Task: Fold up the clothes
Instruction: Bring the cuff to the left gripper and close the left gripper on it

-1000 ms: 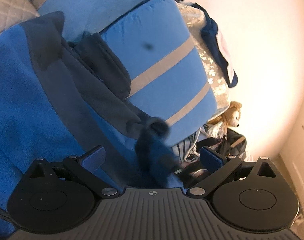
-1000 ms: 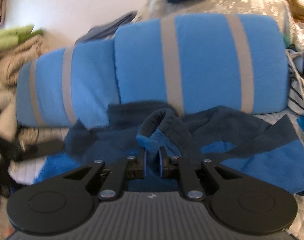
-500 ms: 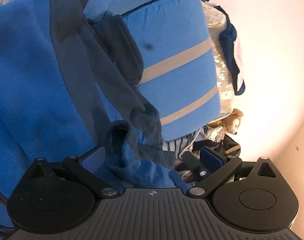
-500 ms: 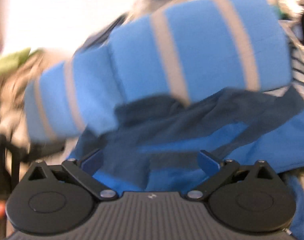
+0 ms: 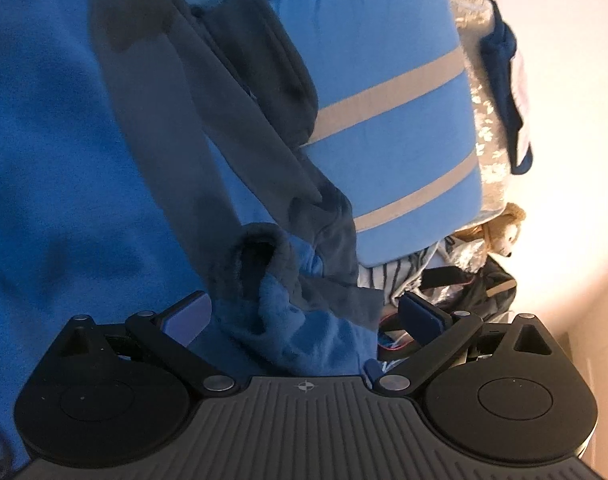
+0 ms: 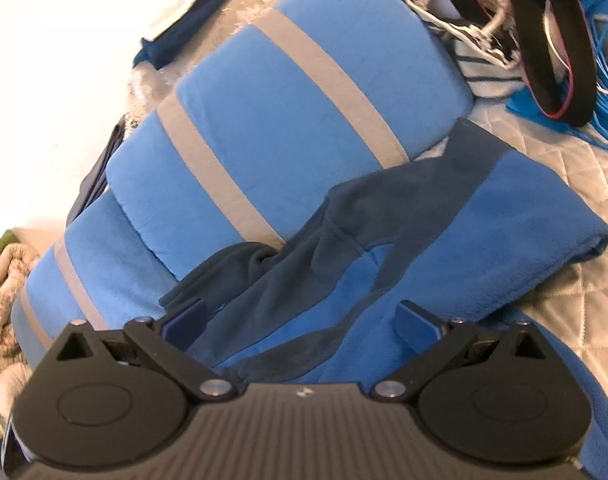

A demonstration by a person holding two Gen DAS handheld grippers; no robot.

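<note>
Fleece garment, bright blue with dark navy panels, spread over quilted bedding against blue pillows with grey stripes. Left gripper spread wide, bunched navy cuff between its fingers, ungrasped. Right gripper likewise released, hovering over navy fabric. Stuffed bear beyond the pillows.

Your left gripper is sitting with jaws spread wide, blue pads angling outward on black linkage arms, nothing pinched between them. Body is filling bottom of left wrist view, level, pointing forward.

Your right gripper is likewise standing wide apart, blue pads splayed to either side, gripping nothing. Its body is lying level across bottom of right wrist view. No hand or sleeve is showing in either view.
</note>
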